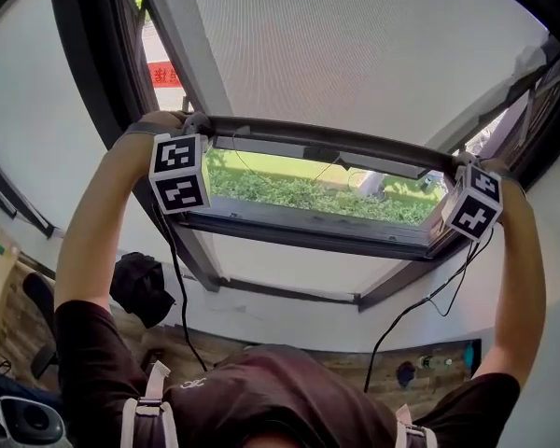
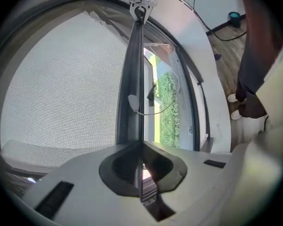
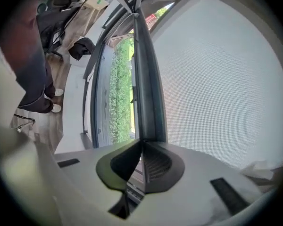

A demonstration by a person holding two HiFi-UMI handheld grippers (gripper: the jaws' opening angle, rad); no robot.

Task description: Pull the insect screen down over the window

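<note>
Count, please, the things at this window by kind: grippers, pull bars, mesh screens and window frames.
Hand-held grey grippers with marker cubes: 2 (left gripper, right gripper)
Dark metal pull bar: 1
Grey mesh insect screen: 1
Dark window frame: 1
Total: 5

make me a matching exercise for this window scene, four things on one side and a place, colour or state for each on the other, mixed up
Things:
1. mesh of the insect screen
2. pull bar
3. hedge
4. left claw

Descriptions:
a. green, seen outdoors below the bar
b. shut on the bar's end at the left of the head view
c. pale grey, spread above the bar
d. dark, long, clamped at both ends

Pairs: 1-c, 2-d, 3-a, 4-b
</note>
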